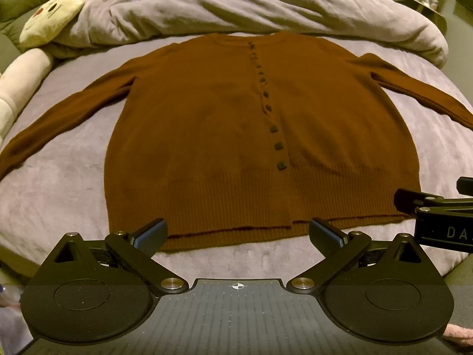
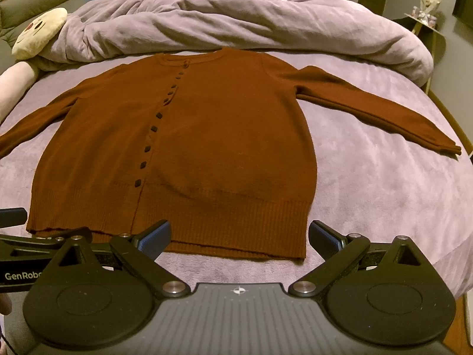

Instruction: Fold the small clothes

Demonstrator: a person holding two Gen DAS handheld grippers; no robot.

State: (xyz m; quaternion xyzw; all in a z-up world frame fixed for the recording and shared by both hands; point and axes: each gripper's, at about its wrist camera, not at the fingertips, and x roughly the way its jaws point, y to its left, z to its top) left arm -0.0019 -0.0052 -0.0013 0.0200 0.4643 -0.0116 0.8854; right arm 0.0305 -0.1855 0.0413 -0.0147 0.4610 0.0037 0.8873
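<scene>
A brown buttoned cardigan lies flat and face up on the bed, sleeves spread out to both sides; it also shows in the right wrist view. My left gripper is open and empty, just in front of the hem near the button line. My right gripper is open and empty, in front of the hem's right half. The right gripper also shows at the right edge of the left wrist view. The left gripper shows at the left edge of the right wrist view.
The bed has a lilac sheet. A bunched lilac duvet lies behind the cardigan. A cream plush pillow sits at the back left. A small side table stands at the back right.
</scene>
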